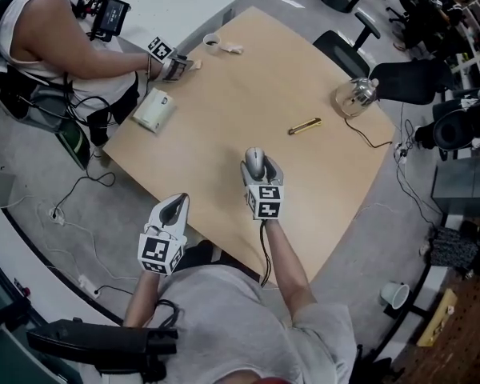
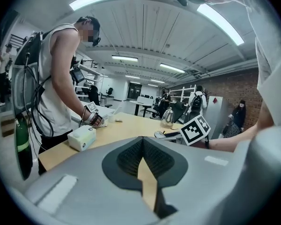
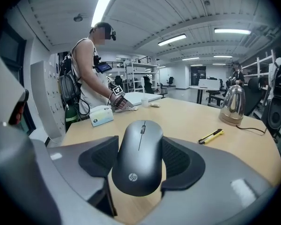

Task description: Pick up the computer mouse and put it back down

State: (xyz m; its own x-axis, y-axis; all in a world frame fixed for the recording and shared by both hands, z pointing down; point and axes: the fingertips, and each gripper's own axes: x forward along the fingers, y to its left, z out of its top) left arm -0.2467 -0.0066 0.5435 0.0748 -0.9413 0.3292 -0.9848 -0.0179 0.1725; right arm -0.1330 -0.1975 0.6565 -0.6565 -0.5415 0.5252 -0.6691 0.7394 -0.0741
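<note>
A grey computer mouse (image 3: 139, 158) sits lengthwise between the dark pads of my right gripper (image 3: 139, 165), which is shut on its sides. In the head view the mouse (image 1: 255, 162) and right gripper (image 1: 260, 173) are over the near part of the wooden table (image 1: 224, 86), and the mouse looks slightly above the tabletop. My left gripper (image 1: 174, 207) hangs off the table's near edge to the left. Its jaws are shut with nothing in them (image 2: 143, 156). From the left gripper view the right gripper's marker cube (image 2: 195, 129) shows beside the mouse (image 2: 161, 135).
A yellow utility knife (image 1: 304, 126) lies right of centre, with a metal kettle (image 1: 356, 94) and its cable beyond. A tissue box (image 1: 153, 109) and a cup (image 1: 212, 43) sit far left, where another person (image 1: 48, 30) rests a gripper-fitted hand on the table.
</note>
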